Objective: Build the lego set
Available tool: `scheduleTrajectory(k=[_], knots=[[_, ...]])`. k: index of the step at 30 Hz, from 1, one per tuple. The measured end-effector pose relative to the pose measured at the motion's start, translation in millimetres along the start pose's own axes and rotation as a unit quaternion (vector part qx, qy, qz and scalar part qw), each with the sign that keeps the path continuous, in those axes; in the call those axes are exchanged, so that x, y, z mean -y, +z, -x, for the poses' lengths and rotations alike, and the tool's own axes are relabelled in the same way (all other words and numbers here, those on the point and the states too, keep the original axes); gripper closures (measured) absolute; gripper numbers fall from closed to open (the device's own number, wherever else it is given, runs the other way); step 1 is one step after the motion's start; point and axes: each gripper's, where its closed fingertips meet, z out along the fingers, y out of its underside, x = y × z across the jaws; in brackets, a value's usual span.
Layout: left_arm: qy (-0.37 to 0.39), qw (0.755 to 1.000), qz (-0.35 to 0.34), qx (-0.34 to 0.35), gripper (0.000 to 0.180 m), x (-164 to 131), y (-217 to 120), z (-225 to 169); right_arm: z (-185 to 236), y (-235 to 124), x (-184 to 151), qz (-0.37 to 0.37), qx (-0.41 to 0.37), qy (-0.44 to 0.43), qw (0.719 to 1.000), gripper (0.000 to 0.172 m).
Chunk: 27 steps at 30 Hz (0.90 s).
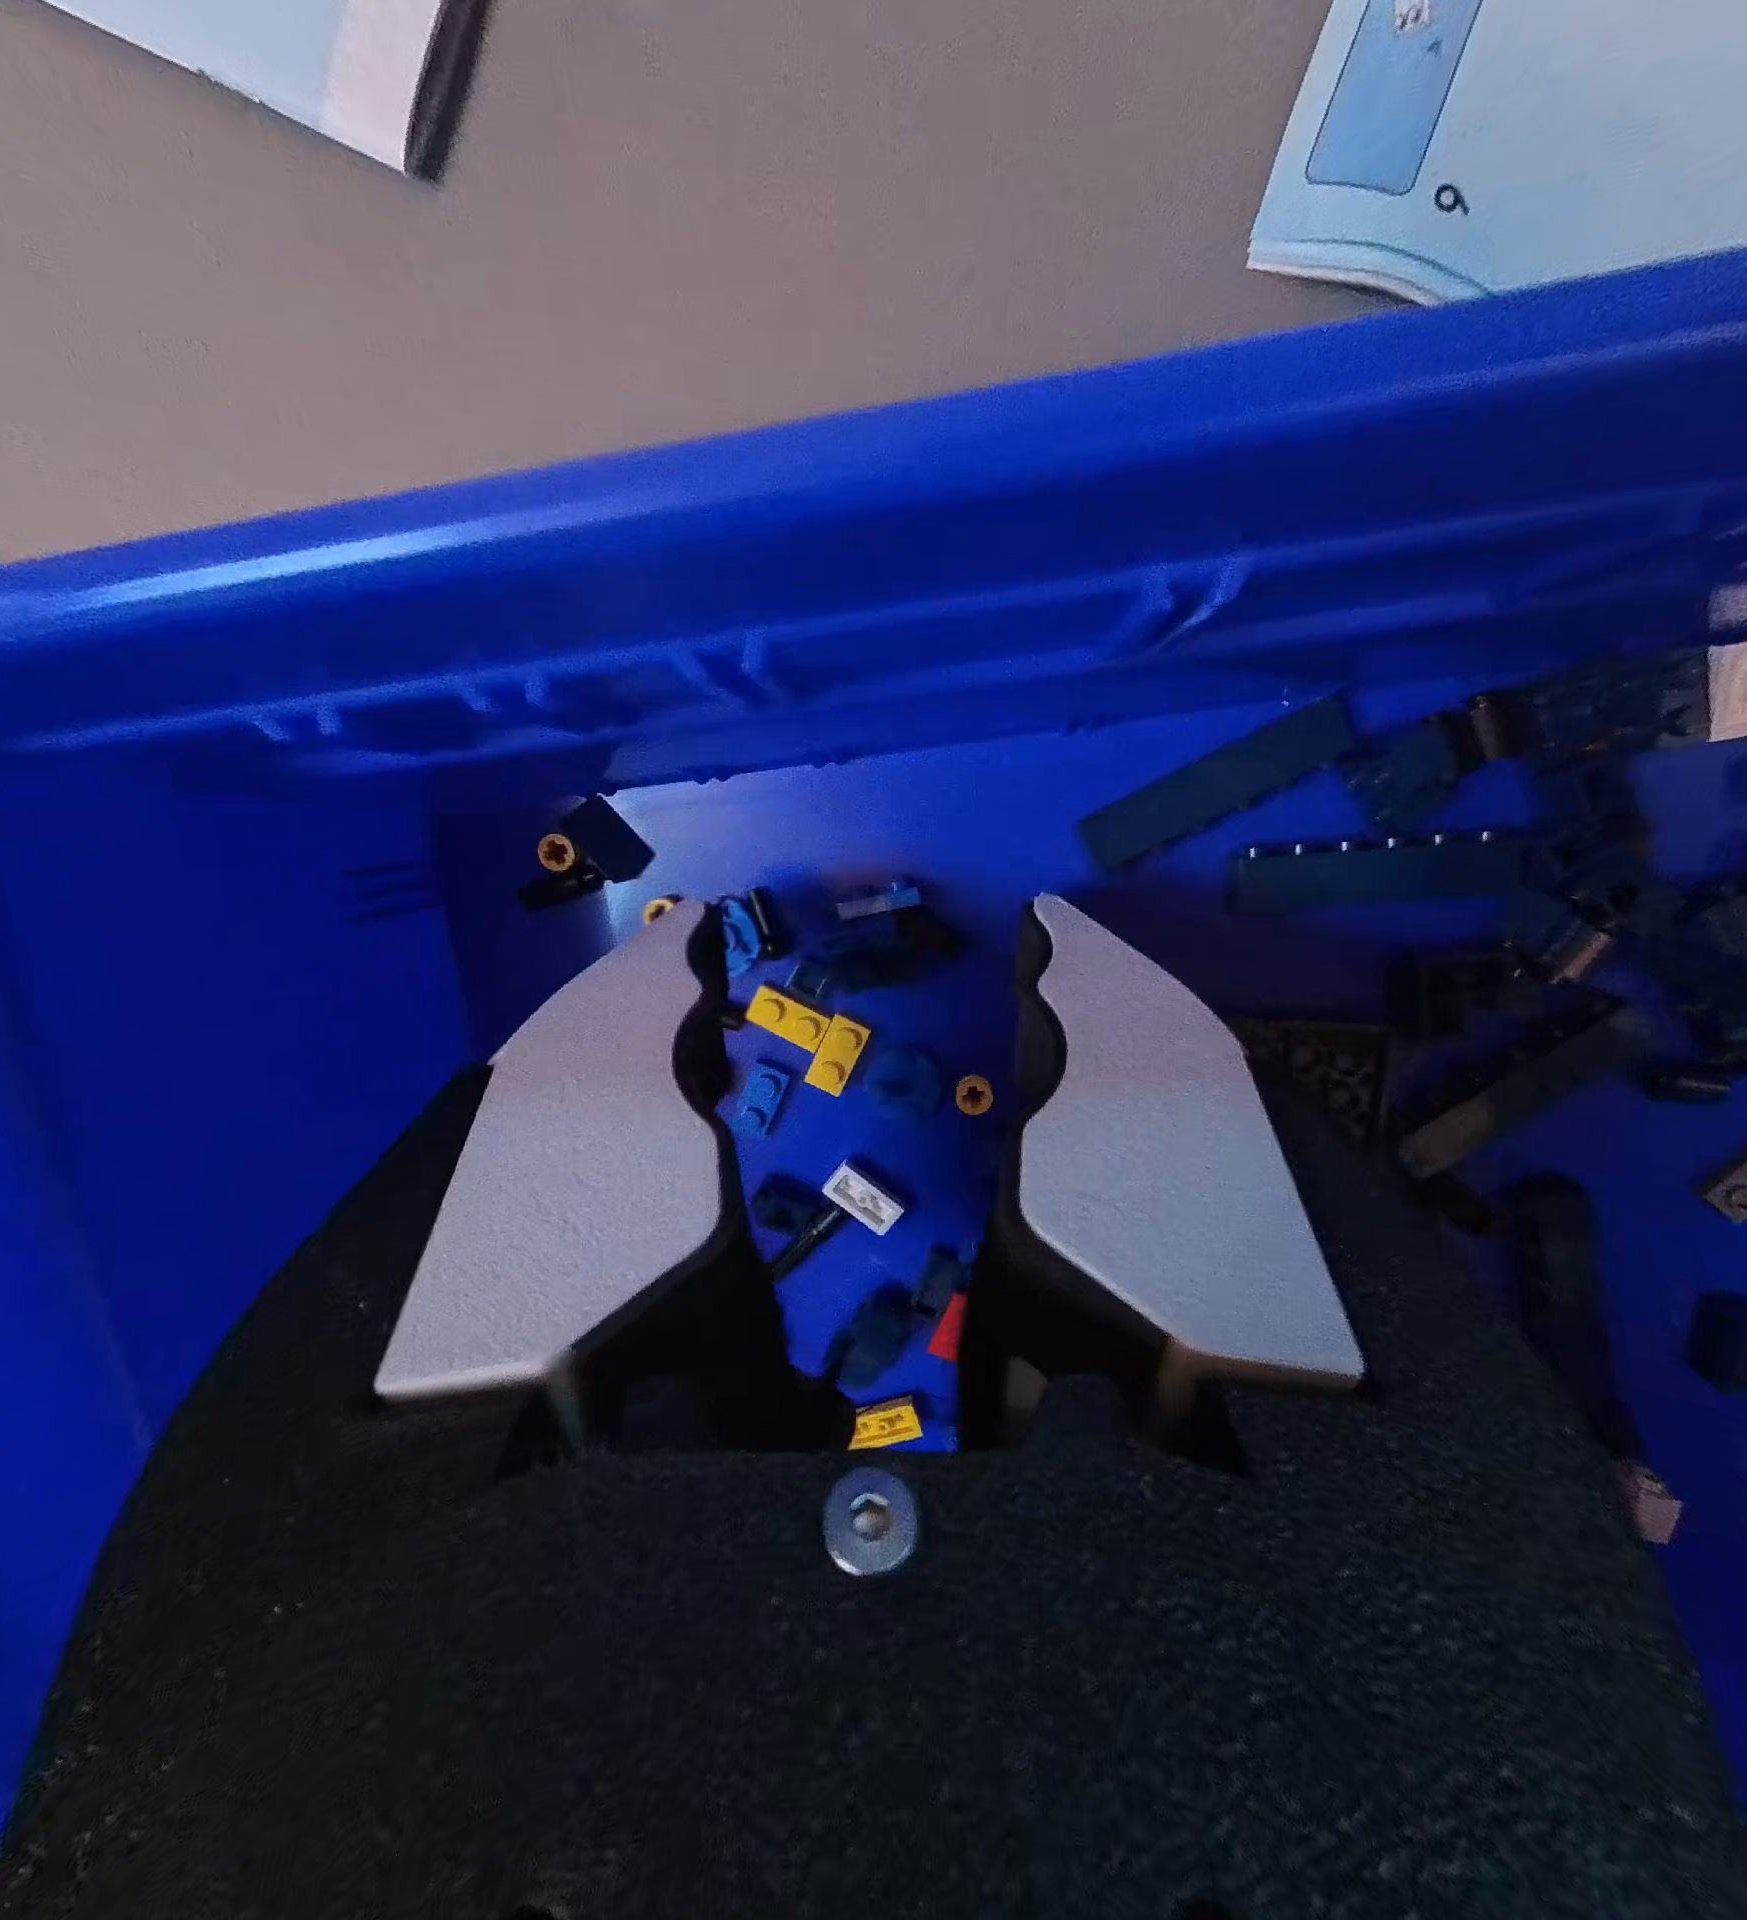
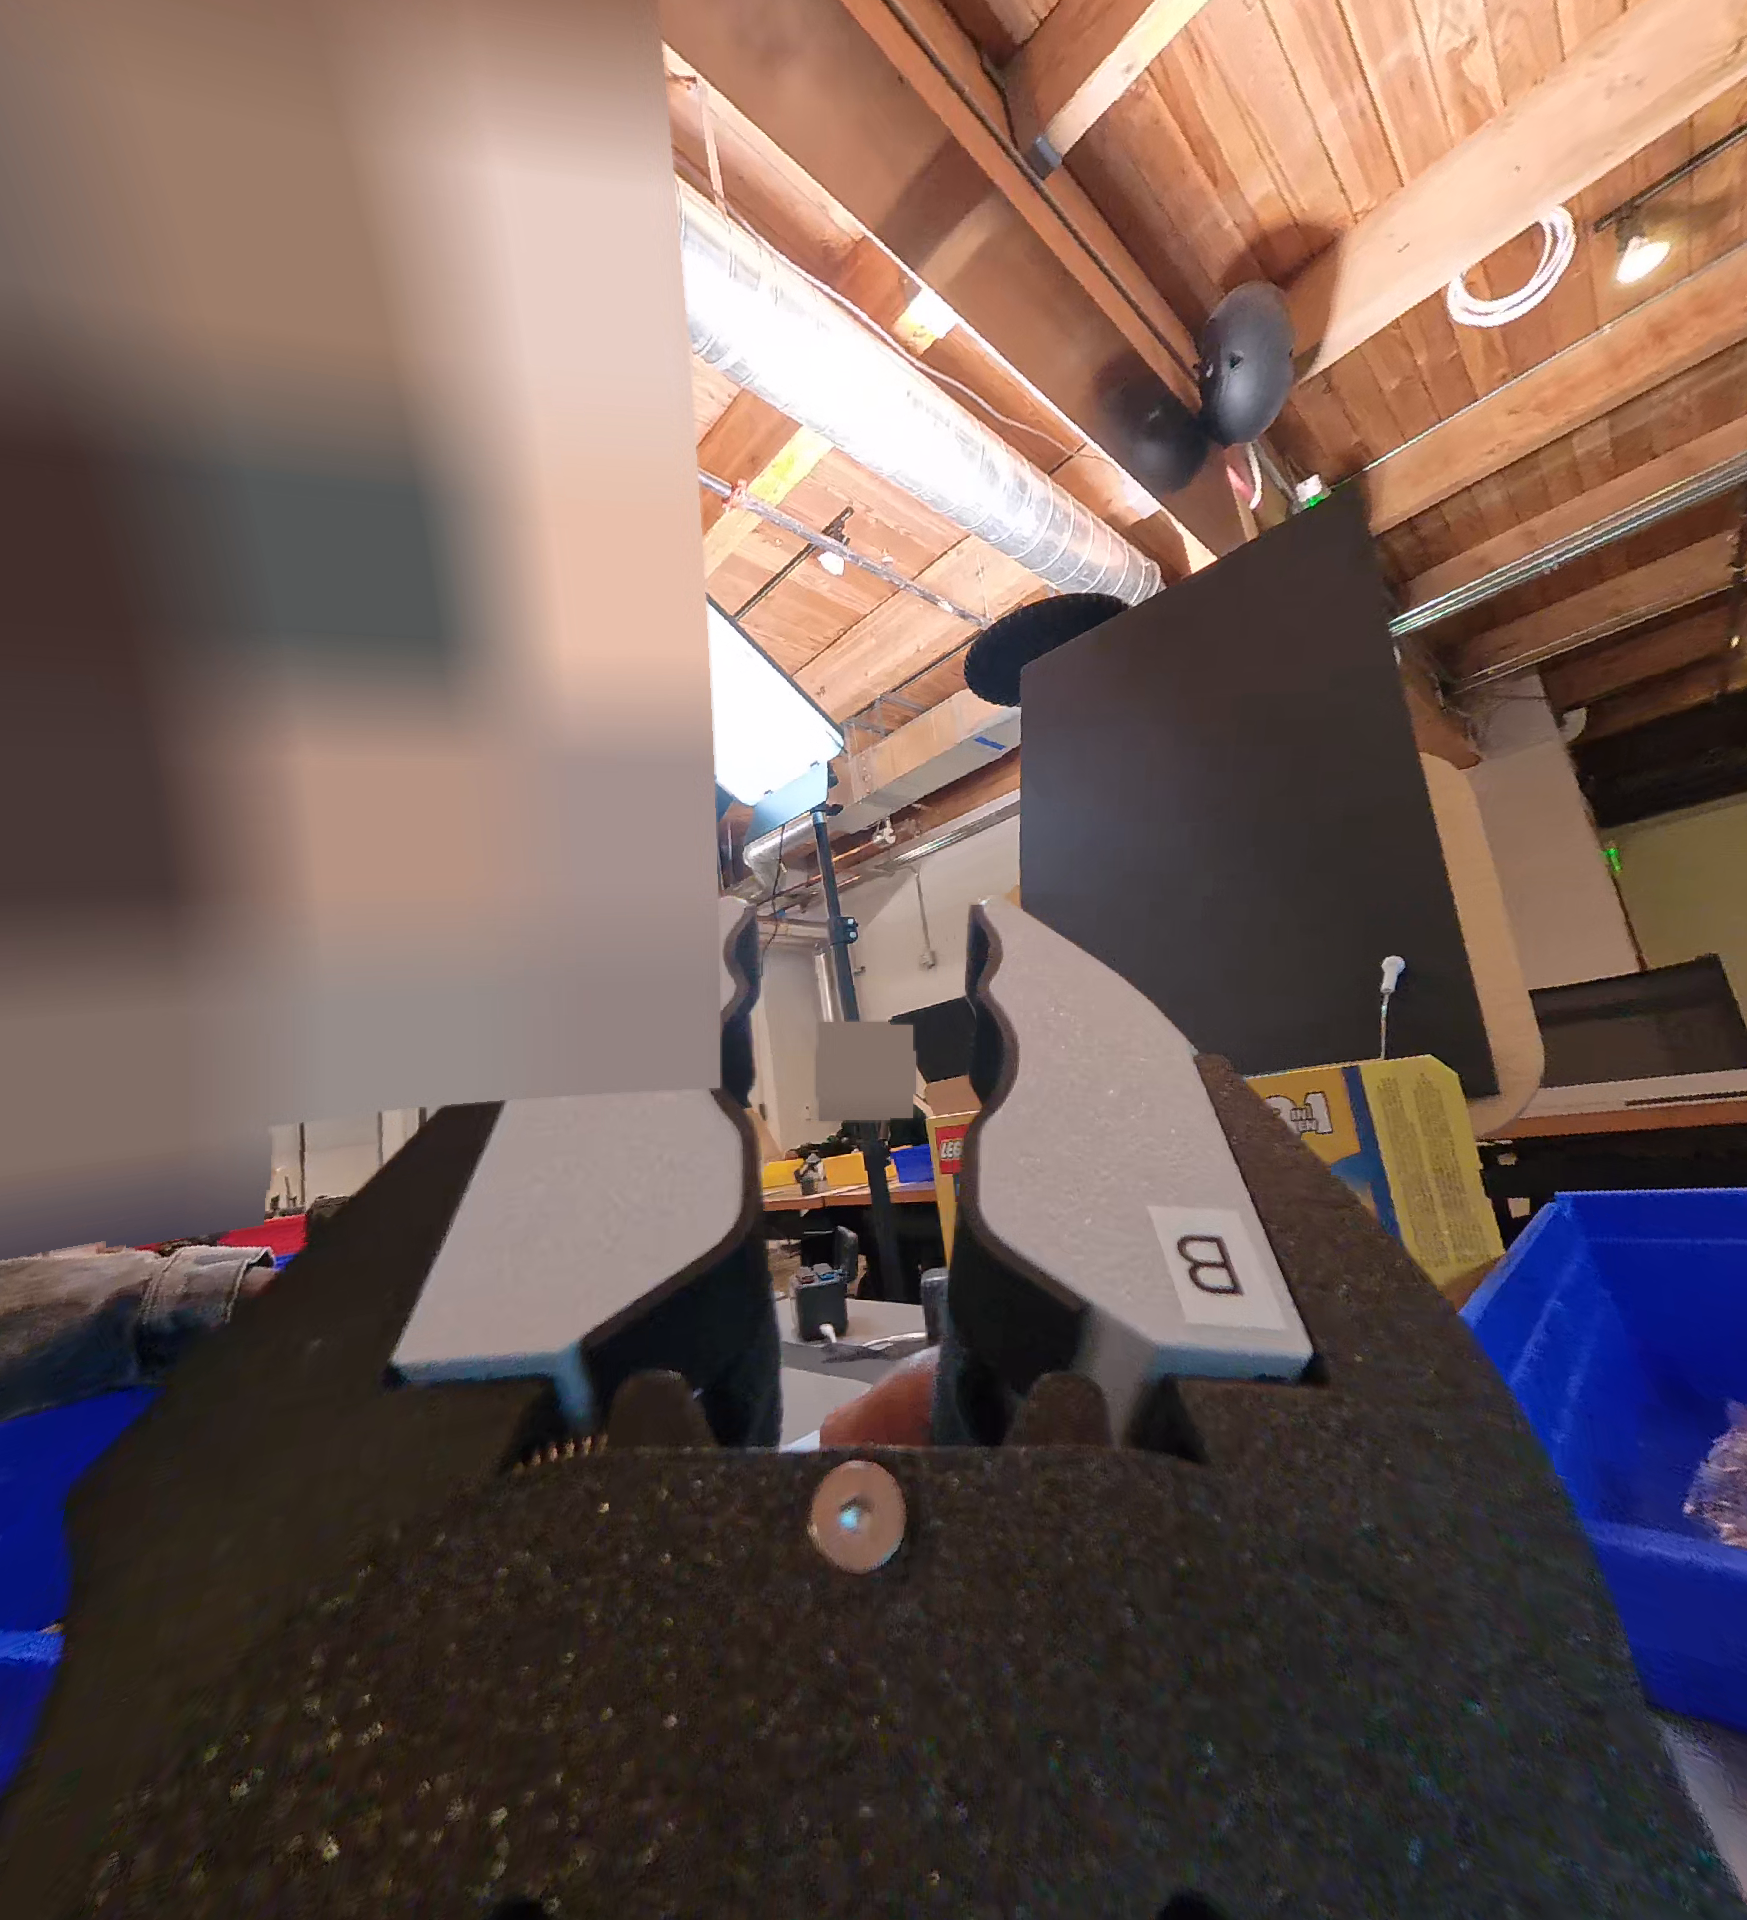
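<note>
Down inside the blue bin (image 1: 848, 540), the left gripper (image 1: 864, 925) is hanging with its jaws standing apart and nothing pressed between them. Small building bricks are lying loose on the bin floor, scattered as though tipped in. Two yellow plates (image 1: 812, 1034) are showing in the gap between the fingers, with a pale grey tile (image 1: 862, 1197) lower down nearer the gripper body, and a round blue piece (image 1: 900, 1081) just beside the plates. A heap of dark long bricks (image 1: 1471, 831) is lying well off to the right.

Meanwhile the right gripper (image 2: 853, 997) is tilting upward toward the wooden ceiling (image 2: 1264, 156), jaws apart on air, holding nothing. Another blue bin (image 2: 1627, 1351) and a yellow box (image 2: 1409, 1143) are sitting on the counter near it.
</note>
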Motion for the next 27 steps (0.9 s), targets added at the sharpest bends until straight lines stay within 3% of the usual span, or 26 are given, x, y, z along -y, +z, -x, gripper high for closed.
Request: scheduleTrajectory(k=[7, 14, 20, 27], knots=[[0.009, 0.999, -0.032, 0.005, 0.128, 3.6, 1.3, 2.8, -2.9, -1.2, -0.8, -0.001, -0.022, -0.018, 1.000, 0.131], [0.029, 0.999, -0.038, 0.000, 0.126, 5.6, 4.6, 3.4, -10.1, -12.6, 20.5, -0.042, -0.108, -0.114, 0.987, 0.126], [0.012, 1.000, -0.021, -0.015, 0.125, -0.4, 12.9, 5.0, -10.8, -10.1, 11.2, -0.030, -0.113, -0.091, 0.989, 0.125], [-0.014, 0.998, -0.038, -0.041, 0.130, -0.1, 14.6, 2.6, -26.2, -17.9, 18.9, -0.009, -0.174, -0.110, 0.979, 0.127]])
